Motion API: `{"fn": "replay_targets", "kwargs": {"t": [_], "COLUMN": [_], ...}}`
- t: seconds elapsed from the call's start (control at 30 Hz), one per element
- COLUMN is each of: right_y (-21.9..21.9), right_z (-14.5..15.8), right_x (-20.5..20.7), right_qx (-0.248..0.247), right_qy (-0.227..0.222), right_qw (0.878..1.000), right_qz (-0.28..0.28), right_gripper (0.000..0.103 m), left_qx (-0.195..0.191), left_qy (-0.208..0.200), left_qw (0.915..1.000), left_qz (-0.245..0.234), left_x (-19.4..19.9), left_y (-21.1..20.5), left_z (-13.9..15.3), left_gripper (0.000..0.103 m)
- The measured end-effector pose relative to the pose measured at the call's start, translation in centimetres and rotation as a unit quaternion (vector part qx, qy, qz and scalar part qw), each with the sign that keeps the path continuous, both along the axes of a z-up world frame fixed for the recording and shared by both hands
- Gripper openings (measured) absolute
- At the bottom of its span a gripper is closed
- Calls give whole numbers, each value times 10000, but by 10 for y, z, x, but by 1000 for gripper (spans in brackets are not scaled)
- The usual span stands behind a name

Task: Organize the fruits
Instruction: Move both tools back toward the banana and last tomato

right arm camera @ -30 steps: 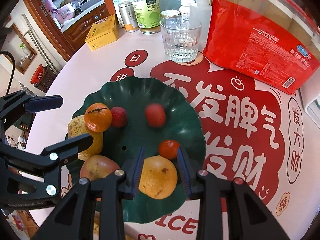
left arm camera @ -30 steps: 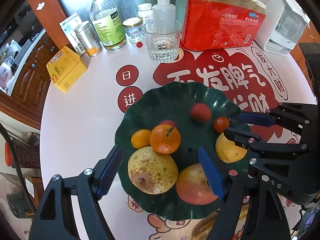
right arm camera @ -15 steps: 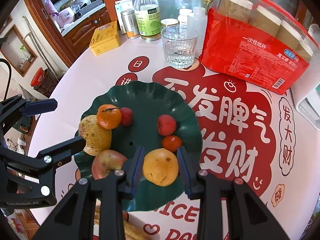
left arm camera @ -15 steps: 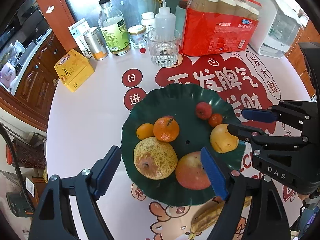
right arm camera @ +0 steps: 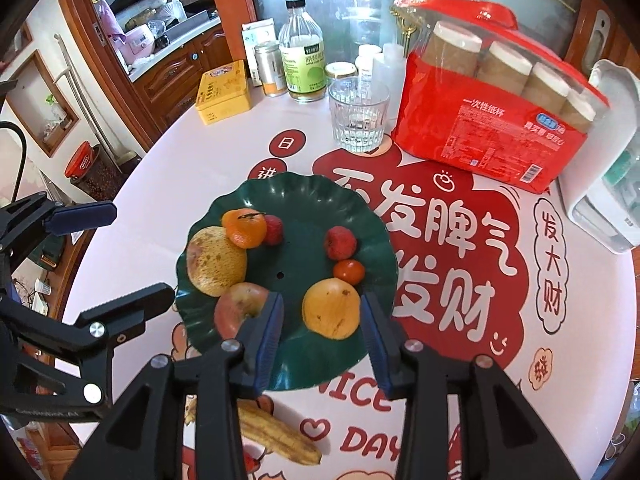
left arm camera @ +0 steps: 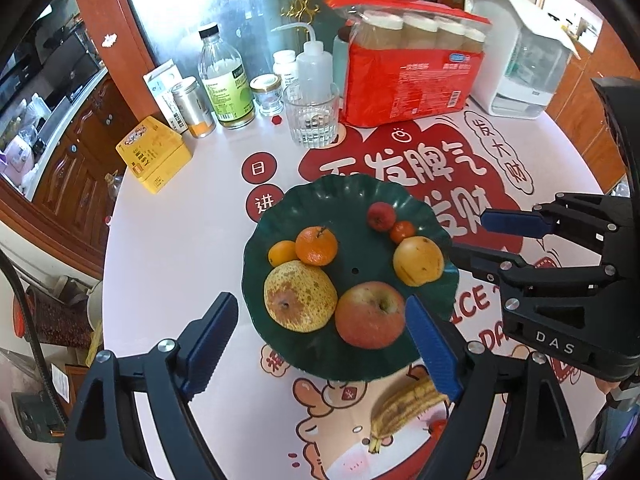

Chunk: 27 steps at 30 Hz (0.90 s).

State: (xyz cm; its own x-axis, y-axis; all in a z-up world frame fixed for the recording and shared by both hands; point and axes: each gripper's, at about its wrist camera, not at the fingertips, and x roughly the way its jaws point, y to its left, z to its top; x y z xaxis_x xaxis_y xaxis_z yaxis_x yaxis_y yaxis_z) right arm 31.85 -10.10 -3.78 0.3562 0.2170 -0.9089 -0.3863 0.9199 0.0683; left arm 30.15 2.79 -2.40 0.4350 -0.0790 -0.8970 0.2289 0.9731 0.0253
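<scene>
A dark green plate [left arm camera: 340,200] [right arm camera: 304,208] holds a speckled pear [left arm camera: 300,296], a red apple [left arm camera: 370,314], a yellow citrus fruit [right arm camera: 331,307], a tangerine [left arm camera: 316,245] and several small red and orange fruits. My left gripper [left arm camera: 320,344] hangs above the plate's near edge. Its jaws are opening, with nothing gripped; the pear and apple lie below the gap. My right gripper [right arm camera: 322,340] [left arm camera: 492,240] hovers over the yellow fruit. Its jaws are opening and the pads stand off the fruit on both sides. A spotted banana [left arm camera: 408,404] [right arm camera: 276,436] lies on the table beside the plate.
Behind the plate stand a ribbed glass [left arm camera: 310,120], a red pack of paper cups [left arm camera: 408,84], bottles and jars [left arm camera: 224,80], a yellow tin [left arm camera: 154,154] and a white water dispenser [left arm camera: 520,60]. The round table's edge curves down the left.
Both grippers have risen and drawn back from the plate, so the banana now shows. The right jaws have parted from the yellow fruit, which stays on the plate. The left jaws have widened slightly.
</scene>
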Motion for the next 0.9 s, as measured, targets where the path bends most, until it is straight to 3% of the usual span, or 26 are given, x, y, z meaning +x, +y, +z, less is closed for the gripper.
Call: {"fn": "replay_targets", "kwargs": {"t": [0.53,0.9], "right_y": [-3,-14], "right_z": [24,5], "right_x": [-88,-142], "right_qx": [188,310], "right_qy": [-368,-393], "right_qw": [9991,9985], "right_qz": [-1,-198], "right_gripper": [41,41], "left_qx": [-182,-480], "left_qy": [-214,-315], "left_qw": [9988,9969], "left_qz": [-408,-545], "left_x": [-75,-117], "left_y": [5,10], "left_z": [11,-3], "left_gripper": [85,85]}}
